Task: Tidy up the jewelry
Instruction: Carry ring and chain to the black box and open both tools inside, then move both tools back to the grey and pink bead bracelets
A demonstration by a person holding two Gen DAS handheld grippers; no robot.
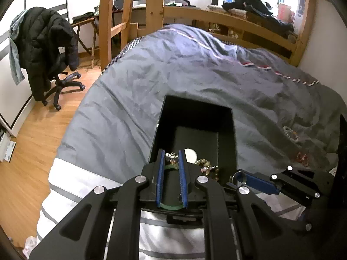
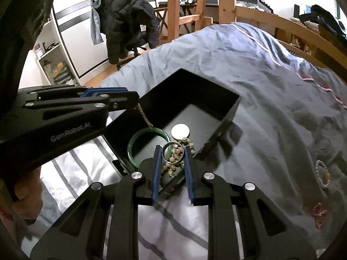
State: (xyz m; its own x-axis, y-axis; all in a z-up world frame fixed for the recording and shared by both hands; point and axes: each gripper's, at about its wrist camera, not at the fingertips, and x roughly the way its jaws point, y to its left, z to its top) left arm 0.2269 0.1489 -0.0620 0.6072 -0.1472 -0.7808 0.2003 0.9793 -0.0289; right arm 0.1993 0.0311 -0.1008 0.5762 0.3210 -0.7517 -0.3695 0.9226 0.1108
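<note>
I'm holding my left gripper (image 2: pixel 135 104) over the black box's (image 2: pixel 229 114) left wall, pads pinching a gold chain (image 2: pixel 144 117) that's dangling above the green bangle (image 2: pixel 132 149) inside. My right gripper (image 2: pixel 172 151) is clamping a silver ring (image 2: pixel 172 152) over the box's near corner, above the beaded pieces (image 2: pixel 173 166).

Glossy black box (image 2: pixel 225 117), matt inside; smooth green bangle (image 2: pixel 138 138) (perhaps jade); shiny metal ring (image 2: pixel 172 152); wrinkled grey cloth quilt (image 2: pixel 249 69).

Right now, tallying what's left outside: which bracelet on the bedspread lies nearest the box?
The pale beaded bracelet; the red bracelet lies further from the black box.
</note>
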